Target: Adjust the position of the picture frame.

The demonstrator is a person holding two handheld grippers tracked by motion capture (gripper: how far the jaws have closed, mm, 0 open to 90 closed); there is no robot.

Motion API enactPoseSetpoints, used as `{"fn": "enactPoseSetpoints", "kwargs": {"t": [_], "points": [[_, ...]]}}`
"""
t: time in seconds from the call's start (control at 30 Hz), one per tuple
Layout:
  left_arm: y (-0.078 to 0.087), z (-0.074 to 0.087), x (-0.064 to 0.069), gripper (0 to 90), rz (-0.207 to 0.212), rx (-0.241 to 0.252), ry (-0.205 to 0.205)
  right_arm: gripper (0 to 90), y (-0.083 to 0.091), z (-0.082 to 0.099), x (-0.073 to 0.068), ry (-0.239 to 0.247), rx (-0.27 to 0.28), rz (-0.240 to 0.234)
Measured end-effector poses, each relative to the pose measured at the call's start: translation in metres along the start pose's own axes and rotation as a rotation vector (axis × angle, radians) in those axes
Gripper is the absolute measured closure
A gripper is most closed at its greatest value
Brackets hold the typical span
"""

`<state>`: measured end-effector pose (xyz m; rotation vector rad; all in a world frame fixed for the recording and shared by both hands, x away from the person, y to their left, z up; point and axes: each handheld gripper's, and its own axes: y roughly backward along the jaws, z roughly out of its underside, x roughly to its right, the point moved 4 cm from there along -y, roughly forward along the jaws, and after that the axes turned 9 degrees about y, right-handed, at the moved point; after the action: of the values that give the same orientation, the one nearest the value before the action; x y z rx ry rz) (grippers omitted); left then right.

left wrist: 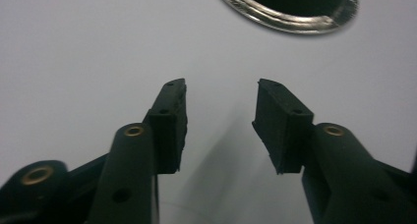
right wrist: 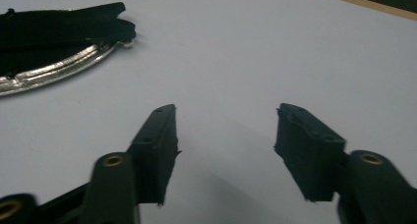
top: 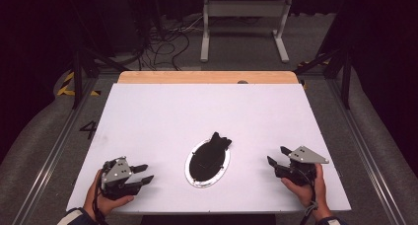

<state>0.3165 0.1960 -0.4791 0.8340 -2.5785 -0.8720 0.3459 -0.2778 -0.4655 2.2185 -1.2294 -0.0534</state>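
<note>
High view: a white table (top: 148, 116) fills the middle of the frame, and an oval metal plate (top: 193, 175) lies at lower centre with a black cloth (top: 213, 153) on it, 1 end spilling past the upper rim. The left gripper (top: 145, 174) sits at lower left and the right gripper (top: 277, 156) at lower right, both well apart from the plate, jaws parted and empty.

Left gripper view: the plate rim (left wrist: 290, 22) shows at the top, beyond the open jaws.

Right gripper view: plate and cloth (right wrist: 64, 22) lie at upper left. The cloth looks soft, light and limp; its overhanging end seems the easiest place to pinch.
</note>
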Motion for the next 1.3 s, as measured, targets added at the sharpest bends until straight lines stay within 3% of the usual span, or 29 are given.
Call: {"fn": "enactPoseSetpoints", "kwargs": {"t": [0.07,0.1,0.17,0.2,0.23,0.27,0.4,0.57,0.67,0.8,1.07,1.2,1.3], "points": [[-0.008,-0.005,0.010,70.6,0.032,-0.011,-0.017,55.6,-0.006,-0.006,-0.001,0.003,0.008,-0.034],[-0.008,-0.005,0.010,73.8,0.032,-0.011,-0.017,55.6,-0.006,-0.006,-0.001,0.003,0.008,-0.034],[-0.016,-0.011,0.020,76.9,0.075,-0.018,-0.015,64.9,-0.014,-0.009,-0.002,0.001,-0.003,-0.067],[-0.024,-0.014,0.029,80.9,0.092,-0.035,-0.033,73.7,-0.023,-0.012,-0.002,0.018,-0.024,-0.081],[-0.024,-0.014,0.029,81.7,0.092,-0.035,-0.033,73.7,-0.023,-0.012,-0.002,0.018,-0.024,-0.081],[-0.031,-0.018,0.039,82.6,0.101,-0.061,-0.071,80.1,-0.031,-0.018,-0.002,0.002,-0.026,-0.106],[-0.045,-0.024,0.051,82.2,0.129,-0.084,-0.099,89.7,-0.047,-0.034,-0.004,-0.021,-0.005,-0.138],[-0.056,-0.029,0.060,82.7,0.160,-0.090,-0.102,90.0,-0.070,-0.058,-0.018,-0.017,-0.007,-0.168],[-0.068,-0.033,0.072,81.8,0.197,-0.104,-0.117,90.0,-0.082,-0.069,-0.027,-0.018,0.001,-0.188],[-0.074,-0.035,0.078,81.3,0.203,-0.116,-0.141,90.0,-0.096,-0.076,-0.038,-0.002,-0.009,-0.207],[-0.079,-0.036,0.079,84.2,0.217,-0.115,-0.126,90.0,-0.113,-0.082,-0.048,-0.005,-0.021,-0.218],[-0.080,-0.037,0.080,83.8,0.205,-0.109,-0.122,90.0,-0.117,-0.083,-0.050,0.001,-0.031,-0.212],[-0.082,-0.039,0.081,83.5,0.187,-0.113,-0.142,90.0,-0.121,-0.084,-0.052,0.000,-0.039,-0.214]]}}
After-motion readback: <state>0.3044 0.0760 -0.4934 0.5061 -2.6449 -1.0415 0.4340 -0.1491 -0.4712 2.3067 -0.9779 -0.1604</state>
